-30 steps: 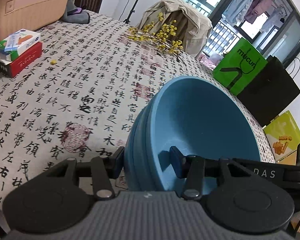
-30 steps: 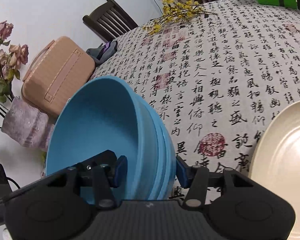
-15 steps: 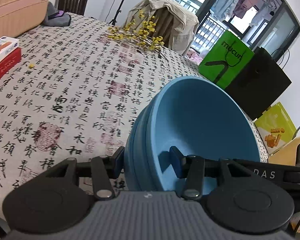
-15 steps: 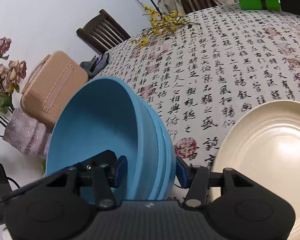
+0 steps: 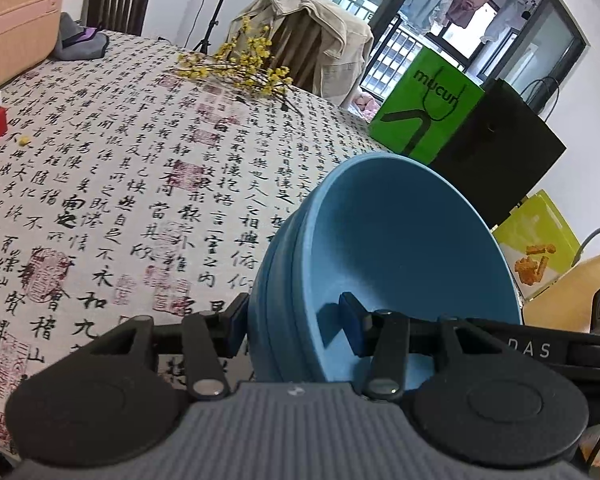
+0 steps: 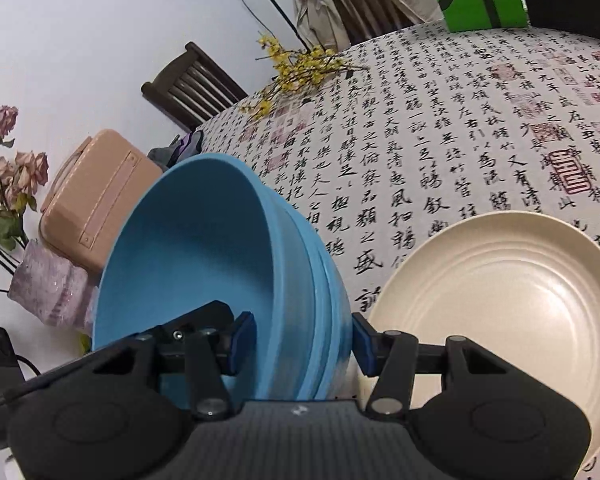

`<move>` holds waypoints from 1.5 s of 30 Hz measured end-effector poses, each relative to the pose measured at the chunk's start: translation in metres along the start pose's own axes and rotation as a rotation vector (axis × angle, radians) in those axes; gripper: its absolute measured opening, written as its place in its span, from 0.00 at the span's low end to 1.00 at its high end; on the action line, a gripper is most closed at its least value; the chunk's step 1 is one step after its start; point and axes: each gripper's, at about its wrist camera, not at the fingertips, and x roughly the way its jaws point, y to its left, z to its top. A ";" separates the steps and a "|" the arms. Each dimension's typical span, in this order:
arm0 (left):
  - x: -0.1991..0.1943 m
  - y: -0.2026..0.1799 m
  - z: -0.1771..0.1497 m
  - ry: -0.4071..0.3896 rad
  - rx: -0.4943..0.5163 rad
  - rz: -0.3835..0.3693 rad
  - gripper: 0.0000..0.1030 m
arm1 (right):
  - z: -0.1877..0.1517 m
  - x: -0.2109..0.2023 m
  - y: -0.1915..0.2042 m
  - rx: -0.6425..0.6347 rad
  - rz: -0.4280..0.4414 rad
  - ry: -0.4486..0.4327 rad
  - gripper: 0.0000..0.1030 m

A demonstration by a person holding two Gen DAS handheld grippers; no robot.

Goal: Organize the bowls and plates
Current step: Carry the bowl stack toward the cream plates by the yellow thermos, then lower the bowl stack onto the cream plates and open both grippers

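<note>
1. Left wrist view: the left tool [image 5: 292, 326] is clamped on the near rim of a stack of blue bowls [image 5: 396, 264] — one blue pad sits outside the stack wall on the left, the other inside the top bowl.

2. The stack is tilted, its open mouth facing right and up, and it rises straight out of the tool's fingers, filling the lower middle of this view.

3. Beyond it stretches the counter [image 5: 120, 184], covered in a cloth printed with black calligraphy and red seals; a spray of yellow flowers [image 5: 240, 68] lies near its far edge.

4. A chair draped with a beige jacket [image 5: 312, 28] stands behind the counter, with a green bag [image 5: 424, 112] and a black bag [image 5: 500, 160] off to the right.

5. Right wrist view: the right tool [image 6: 302, 338] grips the same stack [image 6: 204, 256] on another part of its rim — left pad inside the top bowl, right pad against the outer wall of the nested bowls.

6. Here the mouth faces left, and at least three nested rims show along the right side.

7. Just right of the tool, a cream plate [image 6: 500, 300] with ringed ridges lies flat on the counter; the right finger overlaps its near-left edge in the picture, though I cannot tell whether they touch.

8. A tan case [image 6: 96, 196] and pink dried flowers [image 6: 12, 160] sit on the far left.
</note>
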 end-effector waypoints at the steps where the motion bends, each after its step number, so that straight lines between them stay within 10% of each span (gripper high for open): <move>1: 0.001 -0.003 0.000 0.001 0.003 -0.002 0.47 | 0.000 -0.002 -0.002 0.002 -0.001 -0.003 0.50; 45: 0.055 -0.090 -0.018 0.094 0.092 -0.136 0.47 | -0.005 -0.065 -0.092 0.116 -0.099 -0.096 0.50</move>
